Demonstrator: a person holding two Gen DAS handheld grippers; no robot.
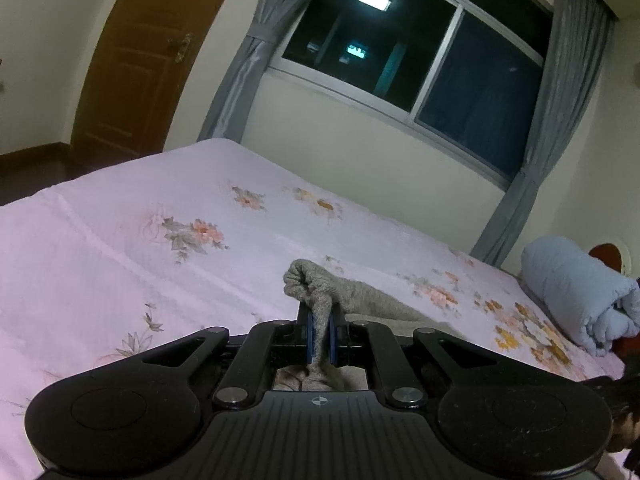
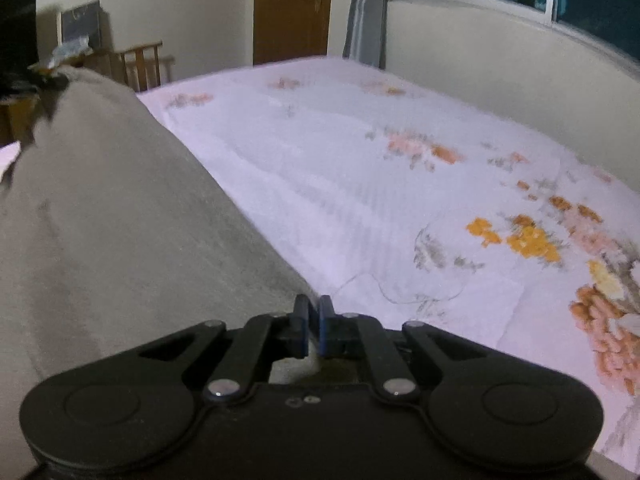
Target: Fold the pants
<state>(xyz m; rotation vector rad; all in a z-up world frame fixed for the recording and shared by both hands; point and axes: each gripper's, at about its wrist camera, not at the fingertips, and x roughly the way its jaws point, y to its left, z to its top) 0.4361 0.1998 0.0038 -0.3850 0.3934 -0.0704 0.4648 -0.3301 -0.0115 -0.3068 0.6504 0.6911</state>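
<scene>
A grey pair of pants (image 1: 320, 284) hangs bunched in the left gripper (image 1: 320, 336), whose blue pads are clamped on a gathered fold of the cloth just above the bed (image 1: 120, 240). The rest of the garment trails from that pinch down to the bed's pink floral sheet, toward the rolled pale-blue blanket (image 1: 580, 300) at the bed's far right end. In the right wrist view, the pants (image 2: 100, 220) rise as a broad grey slope over the near left part of the bed (image 2: 360, 200). The right gripper (image 2: 314, 328) sits at the cloth's lower edge with its jaws drawn nearly together; whether any fabric is caught between them cannot be told. Beyond the bed stand a brown door (image 2: 292, 8), grey curtains (image 1: 240, 76) and a dark window (image 1: 420, 52).
</scene>
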